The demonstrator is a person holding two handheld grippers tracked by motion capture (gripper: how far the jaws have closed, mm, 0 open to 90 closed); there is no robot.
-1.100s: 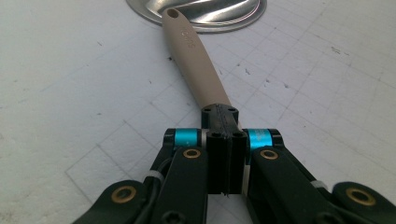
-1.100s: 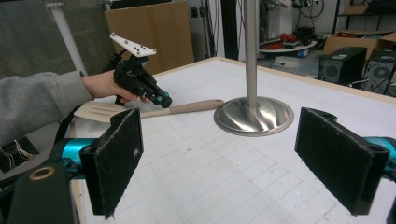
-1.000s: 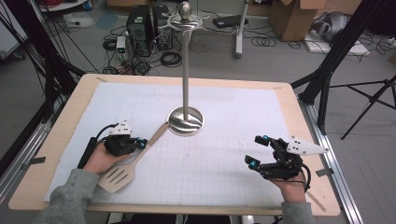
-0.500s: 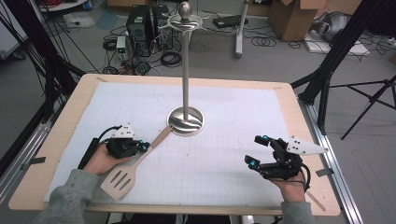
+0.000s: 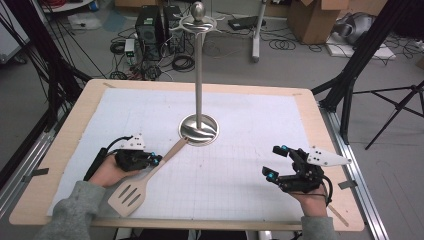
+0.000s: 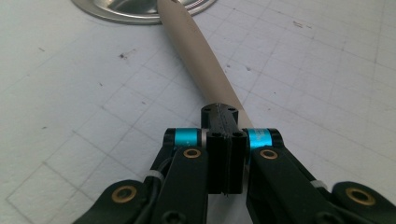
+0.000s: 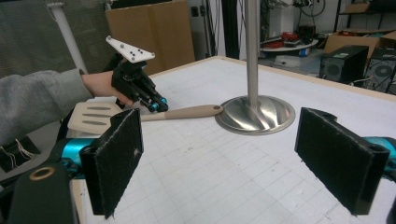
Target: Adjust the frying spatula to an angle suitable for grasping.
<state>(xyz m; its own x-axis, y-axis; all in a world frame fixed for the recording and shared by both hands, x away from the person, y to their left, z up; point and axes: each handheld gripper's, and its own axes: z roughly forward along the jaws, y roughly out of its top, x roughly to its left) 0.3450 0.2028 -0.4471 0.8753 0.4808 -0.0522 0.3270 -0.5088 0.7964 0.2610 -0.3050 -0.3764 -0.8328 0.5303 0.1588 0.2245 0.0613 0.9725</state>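
A beige slotted spatula point(image 5: 129, 196) lies slanted on the white grid mat, its handle end touching the rim of the steel stand's round base point(image 5: 199, 131). My left gripper point(image 5: 156, 160) is shut on the handle about halfway along. In the left gripper view the jaws pinch the handle point(image 6: 196, 51), which runs ahead to the base point(image 6: 140, 7). My right gripper point(image 5: 276, 162) rests open near the front right of the mat with nothing between its pads point(image 7: 116, 158). The right gripper view also shows the left gripper point(image 7: 159, 103) on the spatula point(image 7: 187, 112).
The stand's tall pole point(image 5: 199, 65) rises from the mat's middle to a hooked top. The wooden table edge point(image 5: 200, 224) runs close in front of both hands. Beyond the table are cables, computer cases and tripod legs on the floor.
The spatula has shifted slightly toward the near edge in the left gripper's hold. The right gripper has not moved.
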